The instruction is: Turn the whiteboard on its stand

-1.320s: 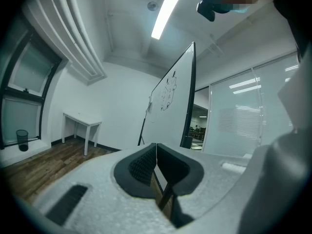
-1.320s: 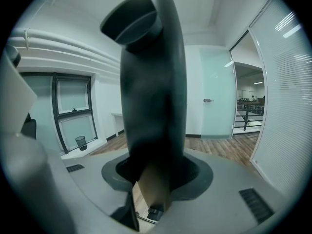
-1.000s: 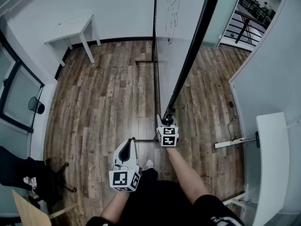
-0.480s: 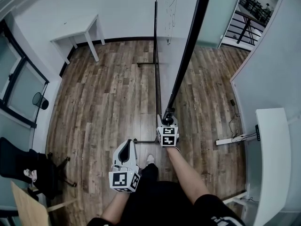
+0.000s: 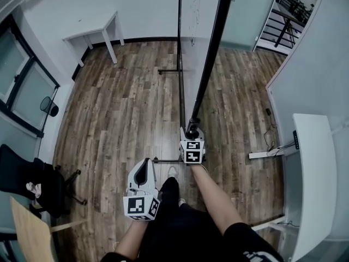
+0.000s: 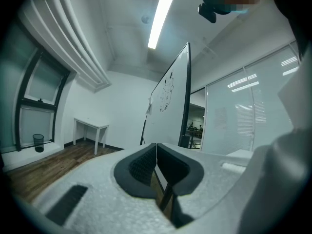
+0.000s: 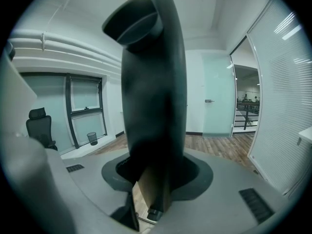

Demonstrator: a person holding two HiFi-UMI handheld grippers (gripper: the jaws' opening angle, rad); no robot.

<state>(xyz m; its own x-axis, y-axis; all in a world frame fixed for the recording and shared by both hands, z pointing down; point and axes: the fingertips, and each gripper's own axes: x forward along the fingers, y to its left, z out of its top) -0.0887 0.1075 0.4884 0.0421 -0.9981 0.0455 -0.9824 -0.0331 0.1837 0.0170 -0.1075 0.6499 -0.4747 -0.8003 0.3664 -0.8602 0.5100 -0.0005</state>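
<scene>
Dead centre of the head view, the right gripper is clamped on the near, dark-framed edge of the whiteboard, its jaws held part-way apart by the frame's thickness, so the turning step looks to be in hand. Lower left, the left gripper hangs empty with jaws pressed together, apart from the board, which runs edge-on from the right gripper to the top of frame beside its stand. Next call: carry that edge sideways with a firm grip, without dragging the stand.
</scene>
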